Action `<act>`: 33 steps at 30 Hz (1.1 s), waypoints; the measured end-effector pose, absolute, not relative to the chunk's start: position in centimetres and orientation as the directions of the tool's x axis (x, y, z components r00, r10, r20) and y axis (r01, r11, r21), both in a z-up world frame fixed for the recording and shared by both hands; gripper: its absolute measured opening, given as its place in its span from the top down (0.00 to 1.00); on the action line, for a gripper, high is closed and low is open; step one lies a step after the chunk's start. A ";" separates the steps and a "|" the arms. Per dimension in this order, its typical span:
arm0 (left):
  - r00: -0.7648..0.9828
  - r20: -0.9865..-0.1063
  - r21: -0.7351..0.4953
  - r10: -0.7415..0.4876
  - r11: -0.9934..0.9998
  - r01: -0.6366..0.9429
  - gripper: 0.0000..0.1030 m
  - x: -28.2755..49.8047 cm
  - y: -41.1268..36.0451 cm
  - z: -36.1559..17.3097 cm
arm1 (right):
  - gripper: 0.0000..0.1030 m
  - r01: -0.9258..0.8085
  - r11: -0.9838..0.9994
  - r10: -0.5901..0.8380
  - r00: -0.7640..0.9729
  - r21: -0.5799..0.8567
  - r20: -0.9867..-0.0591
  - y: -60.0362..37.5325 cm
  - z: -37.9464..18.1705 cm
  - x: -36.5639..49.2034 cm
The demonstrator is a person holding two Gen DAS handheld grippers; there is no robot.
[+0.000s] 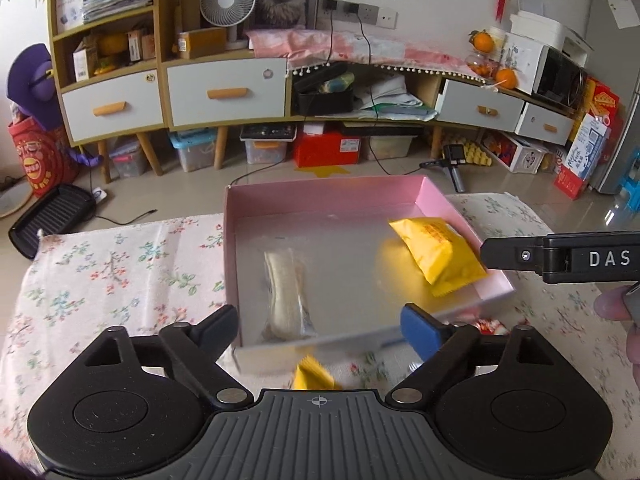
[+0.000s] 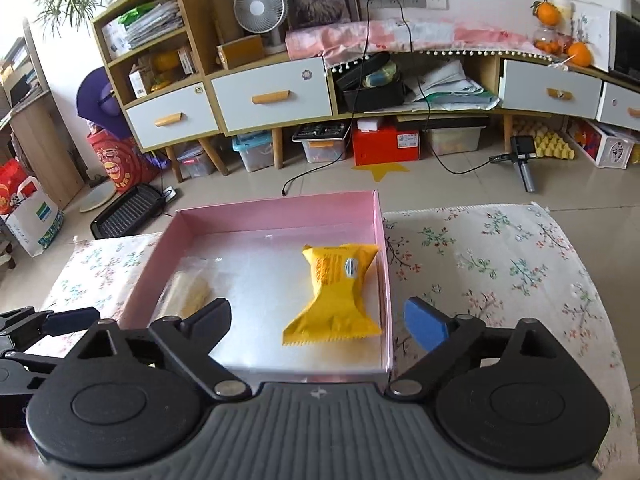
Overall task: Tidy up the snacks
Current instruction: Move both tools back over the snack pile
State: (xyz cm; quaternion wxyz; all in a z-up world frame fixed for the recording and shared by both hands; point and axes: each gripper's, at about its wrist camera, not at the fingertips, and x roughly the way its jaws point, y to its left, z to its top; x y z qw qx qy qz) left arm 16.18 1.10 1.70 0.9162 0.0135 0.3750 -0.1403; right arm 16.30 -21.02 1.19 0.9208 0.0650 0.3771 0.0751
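Note:
A pink box (image 1: 320,196) with a silver floor sits on a table with a floral cloth (image 1: 120,272). Inside it lie a yellow snack packet (image 1: 436,254) on the right and a pale snack in a clear wrapper (image 1: 286,292) on the left. My left gripper (image 1: 320,320) hangs open over the box's near edge, holding nothing. A second yellow packet (image 1: 314,374) lies on the cloth just below it. In the right wrist view my right gripper (image 2: 316,312) is open above the yellow packet (image 2: 340,288), with its pads clear of it. The wrapped snack (image 2: 188,292) lies to the left.
A red-and-white wrapper (image 1: 490,325) lies on the cloth by the box's near right corner. A person's fingers (image 1: 612,304) show at the right edge. Beyond the table are tiled floor, a black grill pan (image 2: 128,212) and a cabinet with drawers (image 2: 272,96).

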 end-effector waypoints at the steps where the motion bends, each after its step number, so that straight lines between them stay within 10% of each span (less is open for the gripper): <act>1: 0.679 -0.692 -0.078 -0.244 0.961 0.266 0.11 15.7 1.2 1.9 | 0.07 -0.091 0.980 0.190 0.704 0.177 -0.684 -21.0 1.4 15.8; 33: 0.567 -0.771 -0.107 -0.291 0.936 0.335 0.02 2.4 4.3 -1.0 | 0.00 -0.119 0.957 0.282 0.591 0.264 -0.756 -20.6 -2.4 5.8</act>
